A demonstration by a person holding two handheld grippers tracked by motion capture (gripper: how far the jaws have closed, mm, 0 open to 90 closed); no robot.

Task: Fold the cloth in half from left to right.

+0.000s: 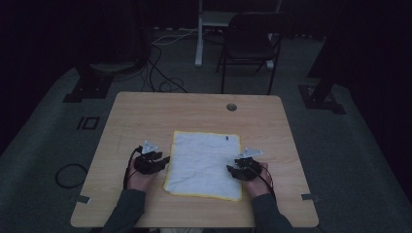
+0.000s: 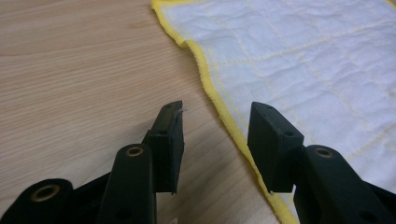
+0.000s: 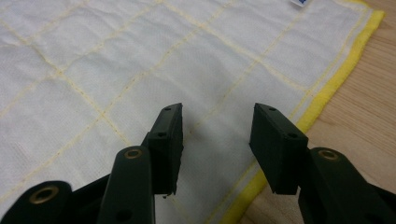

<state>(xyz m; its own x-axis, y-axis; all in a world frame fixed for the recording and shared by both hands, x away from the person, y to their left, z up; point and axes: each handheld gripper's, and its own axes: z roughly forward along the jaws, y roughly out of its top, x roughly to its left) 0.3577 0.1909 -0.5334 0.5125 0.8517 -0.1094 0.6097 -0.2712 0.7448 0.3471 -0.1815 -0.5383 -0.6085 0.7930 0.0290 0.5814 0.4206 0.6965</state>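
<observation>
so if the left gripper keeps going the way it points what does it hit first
Probably the yellow hem of the cloth: the left gripper is open, with that edge running between its jaws just ahead. Depth is hard to judge.

The table (image 1: pixel 145 116) is pale wood with a fine straight grain, its finish smooth and matt. On it lies a cloth (image 1: pixel 204 162) of soft white fabric, quilted into squares by thin yellow stitching, faintly puckered, with a thicker yellow hem of fuzzier weave (a small printed label sits near one corner). The left gripper (image 2: pixel 215 140) and the right gripper (image 3: pixel 217 140) look like matt black plastic, with brass-coloured metal eyelets at their joints.
</observation>
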